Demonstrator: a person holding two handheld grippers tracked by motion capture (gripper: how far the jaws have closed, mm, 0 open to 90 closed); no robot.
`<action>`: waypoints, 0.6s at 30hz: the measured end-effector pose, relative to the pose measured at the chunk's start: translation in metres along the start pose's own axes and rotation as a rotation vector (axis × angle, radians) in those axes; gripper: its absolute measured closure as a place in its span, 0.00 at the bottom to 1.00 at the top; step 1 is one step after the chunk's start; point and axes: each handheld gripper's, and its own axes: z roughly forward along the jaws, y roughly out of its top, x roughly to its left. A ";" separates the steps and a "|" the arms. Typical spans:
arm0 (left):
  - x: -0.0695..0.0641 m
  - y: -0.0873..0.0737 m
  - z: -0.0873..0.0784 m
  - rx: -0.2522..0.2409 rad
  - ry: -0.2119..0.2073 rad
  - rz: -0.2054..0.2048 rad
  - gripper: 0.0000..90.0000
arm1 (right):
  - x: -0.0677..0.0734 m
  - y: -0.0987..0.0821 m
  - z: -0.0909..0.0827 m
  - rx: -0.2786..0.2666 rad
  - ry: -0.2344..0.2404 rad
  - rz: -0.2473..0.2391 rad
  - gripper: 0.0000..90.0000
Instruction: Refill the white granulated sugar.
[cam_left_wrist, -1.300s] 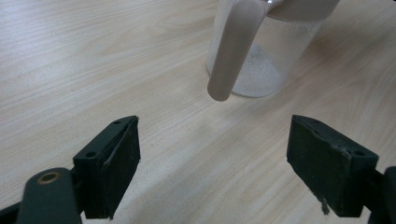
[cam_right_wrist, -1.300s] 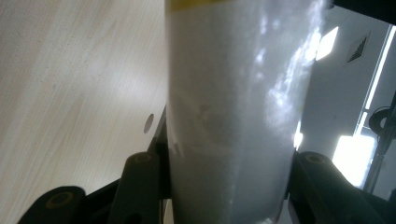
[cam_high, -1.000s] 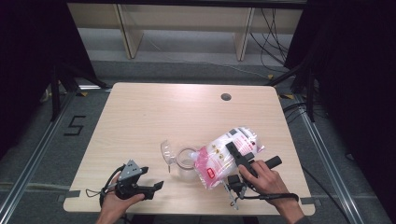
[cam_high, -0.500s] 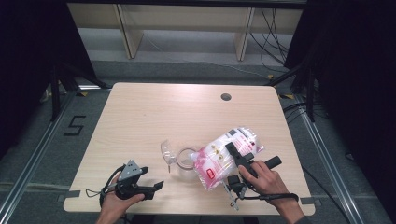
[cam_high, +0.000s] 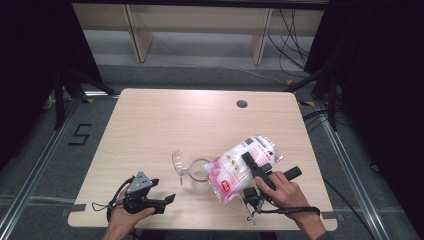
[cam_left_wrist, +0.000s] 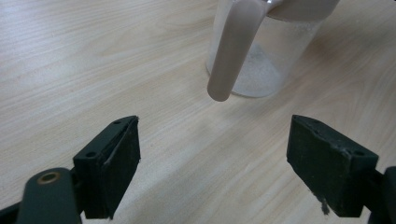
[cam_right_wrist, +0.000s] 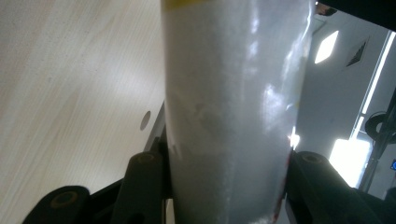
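The right claw (cam_high: 256, 167) has hold of a plastic bag (cam_high: 240, 167) filled with white grains, printed in pink and red. Its two jaws press on the bag from either side, about midway along it, partly closed with the bag bulging between them. In the right gripper view the bag (cam_right_wrist: 231, 107) rises straight up between the jaws. The bag is tilted, its lower end toward the near edge of the bench (cam_high: 165, 125) and its upper end pointing away to the right. It leans over a clear measuring jug (cam_high: 192, 170) just to its left, and the two look to be touching at the jug's rim, though I cannot be sure.

The left claw (cam_high: 167, 200) sits low near the front left of the bench, its jaws wide apart with nothing between them. In the left gripper view the jug (cam_left_wrist: 261, 46) stands beyond the jaws, a little ahead, apart from them, with its handle (cam_left_wrist: 231, 56) hanging down toward the claw and a thin layer of white grains in its bottom.
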 end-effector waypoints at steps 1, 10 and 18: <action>0.000 0.000 0.000 0.000 0.000 0.000 0.19 | 0.000 0.000 0.000 0.001 -0.003 0.003 0.68; 0.000 0.000 0.000 0.000 0.000 0.001 0.19 | 0.000 0.000 0.001 0.006 0.003 -0.008 0.69; 0.000 0.000 -0.001 0.003 0.001 0.005 0.19 | 0.000 0.001 0.001 0.008 0.002 -0.007 0.69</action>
